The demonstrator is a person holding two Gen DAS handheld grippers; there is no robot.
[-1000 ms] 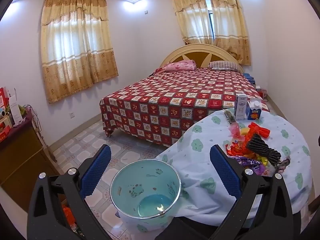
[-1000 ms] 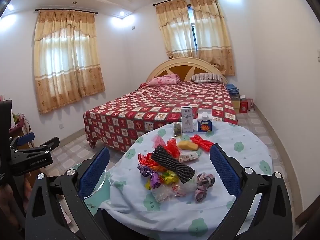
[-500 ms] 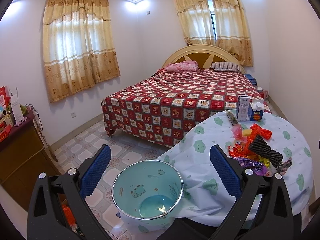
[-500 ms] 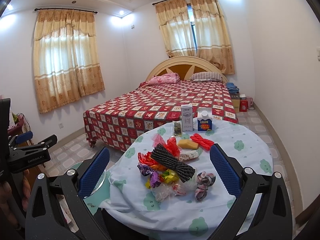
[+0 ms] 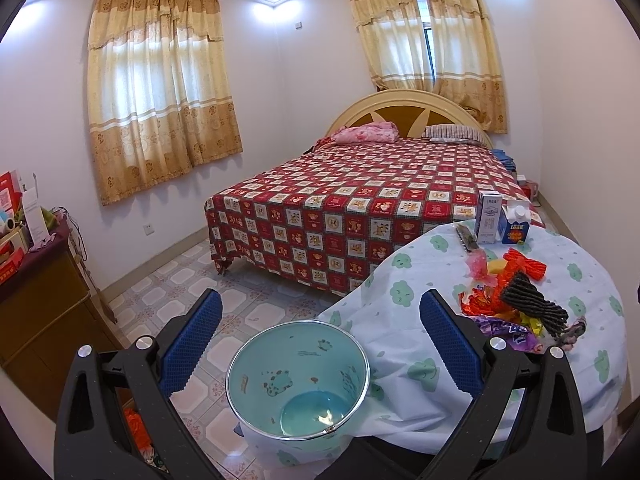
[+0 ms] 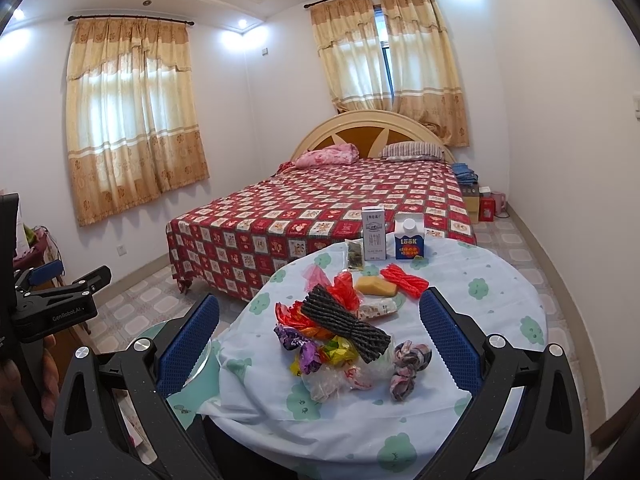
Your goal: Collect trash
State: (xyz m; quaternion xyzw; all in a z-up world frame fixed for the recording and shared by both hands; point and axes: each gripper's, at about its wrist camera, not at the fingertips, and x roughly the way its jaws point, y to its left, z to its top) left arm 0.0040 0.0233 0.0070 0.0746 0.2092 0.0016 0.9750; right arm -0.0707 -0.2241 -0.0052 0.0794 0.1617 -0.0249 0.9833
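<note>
A pile of trash lies on the round table (image 6: 500,320): a black ribbed bundle (image 6: 344,322), red wrappers (image 6: 346,286), purple and yellow wrappers (image 6: 316,354), a clear plastic bag (image 6: 332,384) and a red bundle (image 6: 404,280). My right gripper (image 6: 320,304) hovers open over the near side of the pile, holding nothing. A teal bin (image 5: 298,376) stands on the floor against the table's left edge. My left gripper (image 5: 320,308) is open above the bin, empty. The pile (image 5: 516,304) lies to its right.
A white carton (image 6: 373,239) and a blue carton (image 6: 409,242) stand upright at the table's far edge, a dark packet (image 6: 354,256) beside them. The bed (image 5: 360,208) lies beyond the table. A wooden cabinet (image 5: 36,304) stands at the left. Tiled floor (image 5: 180,280) lies between.
The left wrist view has shifted slightly, so the bin sits a bit further right in it. In the right wrist view the left gripper has risen a little. Both grippers stayed open.
</note>
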